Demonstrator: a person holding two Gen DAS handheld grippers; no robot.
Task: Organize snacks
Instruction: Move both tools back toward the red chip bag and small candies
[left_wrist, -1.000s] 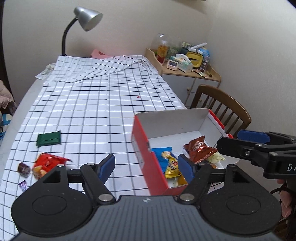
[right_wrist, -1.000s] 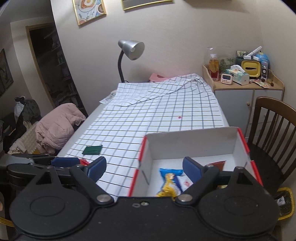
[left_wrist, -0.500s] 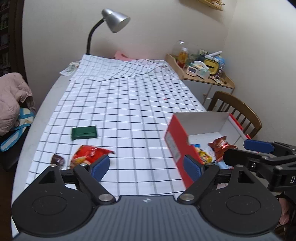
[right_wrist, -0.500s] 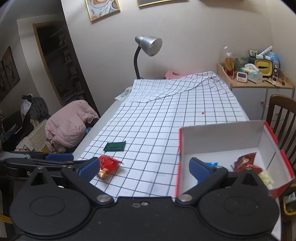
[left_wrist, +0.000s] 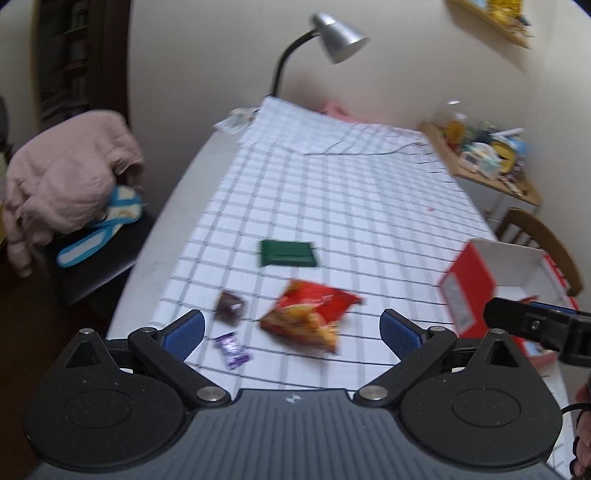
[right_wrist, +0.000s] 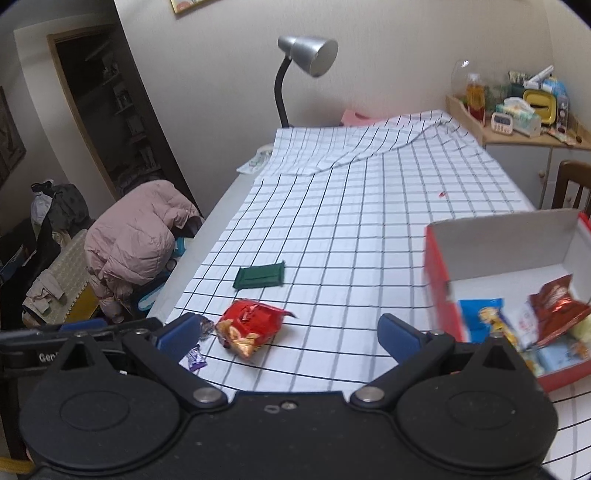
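A red snack bag (left_wrist: 310, 314) (right_wrist: 251, 326) lies on the checked tablecloth near the front edge. Beside it are a dark brown candy (left_wrist: 229, 306) and a purple candy (left_wrist: 232, 349) (right_wrist: 195, 358). A green packet (left_wrist: 288, 253) (right_wrist: 260, 276) lies further back. My left gripper (left_wrist: 291, 326) hovers above these with its jaws opening and nothing held. My right gripper (right_wrist: 288, 328) is open and empty, just right of the red bag. The red box (left_wrist: 469, 291) (right_wrist: 439, 288) at the right holds a blue bag (right_wrist: 480, 317), a brown-red bag (right_wrist: 554, 302) and other snacks.
A grey desk lamp (right_wrist: 306, 55) stands at the table's far end, where the cloth is folded over. A pink jacket (right_wrist: 136, 229) lies on a seat left of the table. A cluttered side cabinet (right_wrist: 517, 125) and a wooden chair (right_wrist: 569, 181) stand at the right.
Both grippers have swung left, away from the red box and over the loose snacks. Both sets of jaws stand wider than a second ago.
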